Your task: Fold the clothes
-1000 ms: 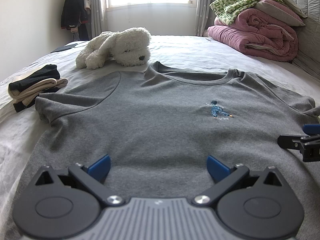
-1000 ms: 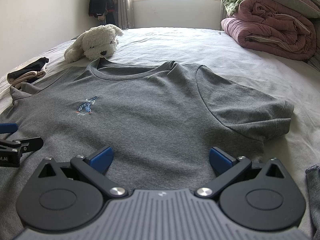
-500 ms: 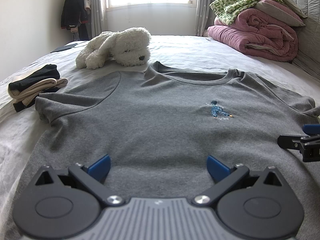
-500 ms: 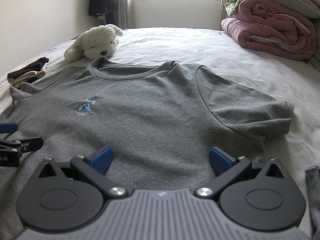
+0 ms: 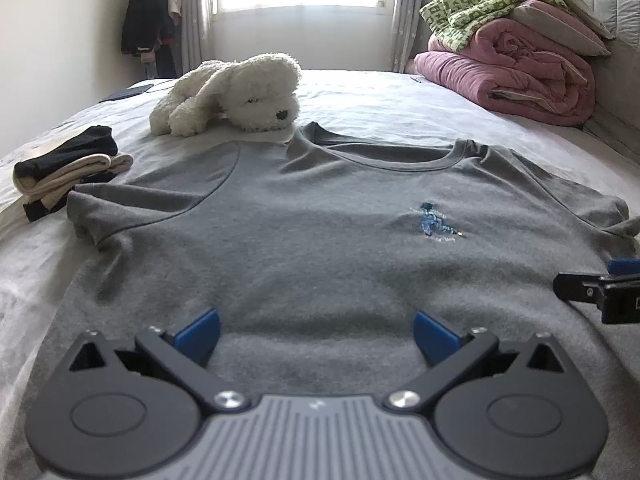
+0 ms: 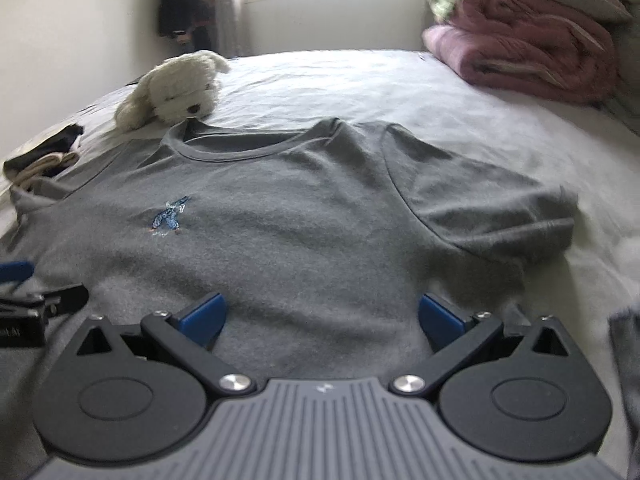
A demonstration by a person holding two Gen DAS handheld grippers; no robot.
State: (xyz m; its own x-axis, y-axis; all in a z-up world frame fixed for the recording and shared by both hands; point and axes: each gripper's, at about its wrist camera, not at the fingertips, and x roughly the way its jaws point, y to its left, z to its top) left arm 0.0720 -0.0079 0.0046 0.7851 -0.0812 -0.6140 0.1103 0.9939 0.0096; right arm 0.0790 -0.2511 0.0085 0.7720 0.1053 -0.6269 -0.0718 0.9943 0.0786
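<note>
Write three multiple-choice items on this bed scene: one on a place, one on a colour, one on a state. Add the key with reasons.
1. Where does the white plush dog lie?
A. beyond the collar of the grey short-sleeved T-shirt
B. on the folded pink quilt
C. on the floor

2. What colour is the small embroidered figure on the shirt's chest?
A. red
B. blue
C. yellow

3. How does the left gripper stand?
A. shut on a sleeve
B. shut, holding nothing
C. open over the shirt

Key: A, the dog's head rests just past the neckline; B, the stitching is blue; C, the blue pads stand wide apart.
</note>
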